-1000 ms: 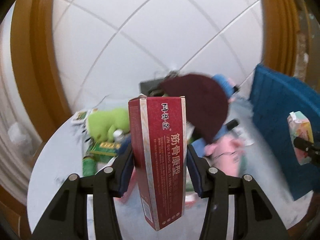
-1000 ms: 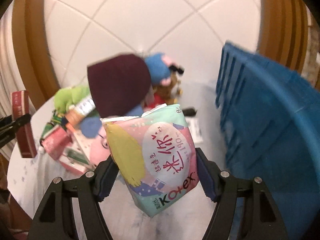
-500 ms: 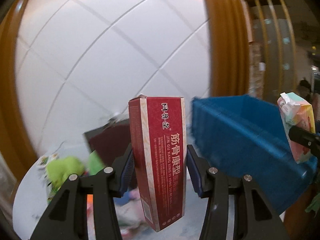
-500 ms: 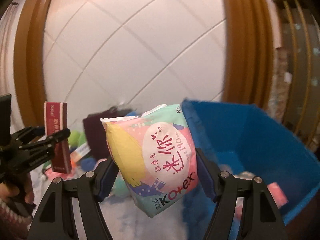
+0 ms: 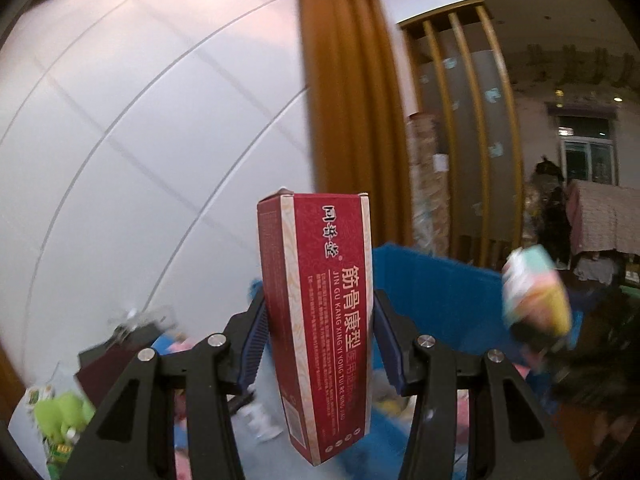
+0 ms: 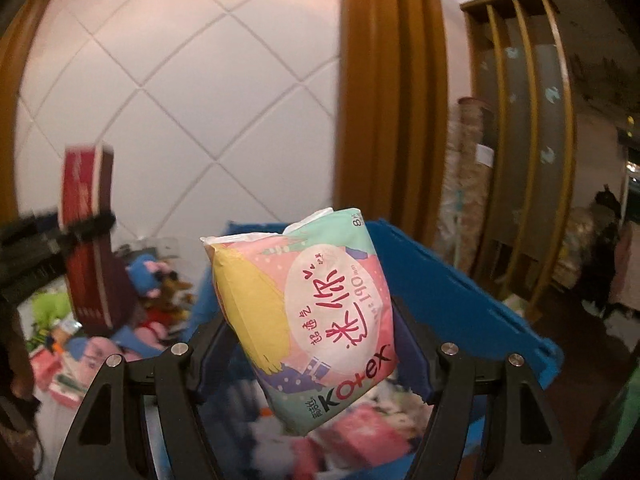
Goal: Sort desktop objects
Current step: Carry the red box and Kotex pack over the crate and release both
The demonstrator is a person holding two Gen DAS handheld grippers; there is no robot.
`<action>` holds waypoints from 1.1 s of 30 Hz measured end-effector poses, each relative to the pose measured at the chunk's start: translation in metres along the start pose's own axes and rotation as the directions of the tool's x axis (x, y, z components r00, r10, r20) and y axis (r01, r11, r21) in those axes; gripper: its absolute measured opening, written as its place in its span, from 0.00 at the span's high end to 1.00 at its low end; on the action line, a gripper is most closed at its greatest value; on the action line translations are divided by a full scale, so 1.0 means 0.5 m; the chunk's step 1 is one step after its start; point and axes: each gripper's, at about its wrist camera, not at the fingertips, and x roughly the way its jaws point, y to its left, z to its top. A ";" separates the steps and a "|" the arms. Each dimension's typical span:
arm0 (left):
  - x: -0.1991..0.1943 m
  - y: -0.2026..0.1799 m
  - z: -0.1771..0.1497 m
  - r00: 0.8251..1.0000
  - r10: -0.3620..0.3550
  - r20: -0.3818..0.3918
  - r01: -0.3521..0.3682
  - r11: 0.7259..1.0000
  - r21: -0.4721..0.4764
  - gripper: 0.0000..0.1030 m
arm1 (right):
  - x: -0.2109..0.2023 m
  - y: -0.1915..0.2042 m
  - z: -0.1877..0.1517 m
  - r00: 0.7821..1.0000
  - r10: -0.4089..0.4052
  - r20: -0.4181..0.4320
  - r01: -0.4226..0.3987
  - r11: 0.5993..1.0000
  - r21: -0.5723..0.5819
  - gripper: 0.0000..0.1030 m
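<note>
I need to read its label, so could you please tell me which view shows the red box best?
The left wrist view: the red box stands upright and sharp between the left tongs, label facing the camera. The right wrist view shows it small and blurred at left.

1. A lived-in indoor room, probably a home or small shop: a white quilted wall panel (image 6: 192, 92) framed in brown wood trim (image 6: 384, 92).
2. A slatted wooden partition (image 5: 464, 128) opens onto a dim room behind.
3. Plush toys (image 6: 148, 276) and packets crowd the tabletop beside a blue bin (image 6: 472, 312).
</note>
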 end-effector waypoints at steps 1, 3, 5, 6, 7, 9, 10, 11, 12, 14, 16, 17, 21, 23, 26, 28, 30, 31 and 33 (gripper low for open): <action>0.010 -0.026 0.010 1.000 -0.012 0.005 0.012 1.000 0.009 0.53 | 0.011 -0.021 -0.005 1.000 -0.009 -0.008 0.009 1.000 0.002 0.30; 0.023 -0.073 0.023 0.999 -0.041 0.004 0.041 0.999 0.021 0.53 | 0.018 -0.058 -0.013 1.000 -0.013 -0.020 0.013 1.000 0.007 0.30; 0.049 -0.122 0.031 0.997 -0.071 -0.020 0.072 0.997 0.041 0.53 | 0.032 -0.092 -0.024 0.999 -0.025 -0.034 0.025 1.000 0.010 0.30; 0.062 -0.140 0.031 0.996 -0.081 -0.035 0.083 0.995 0.051 0.53 | 0.034 -0.105 -0.029 0.999 -0.029 -0.039 0.030 0.999 0.013 0.30; 0.073 -0.159 0.028 0.994 -0.092 -0.054 0.095 0.994 0.061 0.53 | 0.037 -0.116 -0.035 0.999 -0.032 -0.044 0.033 0.999 0.017 0.30; 0.092 -0.186 0.018 0.989 -0.113 -0.098 0.120 0.990 0.073 0.53 | 0.053 -0.155 -0.042 0.998 -0.043 -0.053 0.045 0.999 0.023 0.30; 0.106 -0.199 0.013 0.984 -0.123 -0.126 0.133 0.988 0.076 0.53 | 0.059 -0.169 -0.046 0.997 -0.052 -0.059 0.053 0.998 0.023 0.30; 0.112 -0.207 0.003 0.979 -0.131 -0.153 0.145 0.986 0.081 0.53 | 0.067 -0.184 -0.051 0.996 -0.060 -0.068 0.062 0.998 0.025 0.30; 0.123 -0.219 -0.003 0.975 -0.136 -0.177 0.154 0.984 0.089 0.53 | 0.076 -0.198 -0.056 0.995 -0.067 -0.077 0.069 0.997 0.028 0.30; 0.145 -0.240 -0.011 0.967 -0.132 -0.219 0.158 0.982 0.107 0.53 | 0.092 -0.218 -0.062 0.993 -0.072 -0.093 0.076 0.997 0.034 0.30; 0.159 -0.247 -0.022 0.958 -0.129 -0.256 0.161 0.981 0.106 0.53 | 0.106 -0.231 -0.069 0.991 -0.076 -0.109 0.081 0.996 0.038 0.30; 0.172 -0.253 -0.024 0.950 -0.127 -0.284 0.162 0.981 0.104 0.53 | 0.116 -0.236 -0.072 0.990 -0.080 -0.120 0.085 0.996 0.038 0.30; 0.195 -0.246 -0.034 0.923 -0.145 -0.356 0.175 0.983 0.052 0.53 | 0.149 -0.253 -0.084 0.986 -0.067 -0.153 0.074 0.996 0.045 0.30; 0.205 -0.239 -0.036 0.913 -0.144 -0.382 0.168 0.985 0.030 0.52 | 0.164 -0.255 -0.088 0.985 -0.063 -0.161 0.070 0.997 0.043 0.30; 0.218 -0.238 -0.045 0.893 -0.137 -0.428 0.164 0.986 0.028 0.52 | 0.182 -0.256 -0.096 0.983 -0.058 -0.172 0.066 0.997 0.045 0.30; 0.223 -0.245 -0.054 0.876 -0.148 -0.459 0.180 0.983 0.026 0.51 | 0.188 -0.252 -0.102 0.981 -0.060 -0.182 0.068 0.997 0.039 0.29; 0.224 -0.248 -0.055 0.873 -0.138 -0.468 0.177 0.983 0.040 0.43 | 0.186 -0.255 -0.099 0.983 -0.069 -0.168 0.075 0.997 0.033 0.30; 0.222 -0.248 -0.055 0.876 -0.131 -0.464 0.171 0.984 0.043 0.39 | 0.185 -0.254 -0.099 0.983 -0.074 -0.168 0.080 0.996 0.031 0.30; 0.220 -0.248 -0.053 0.877 -0.134 -0.462 0.173 0.984 0.044 0.24 | 0.188 -0.260 -0.099 0.982 -0.074 -0.171 0.081 0.996 0.037 0.30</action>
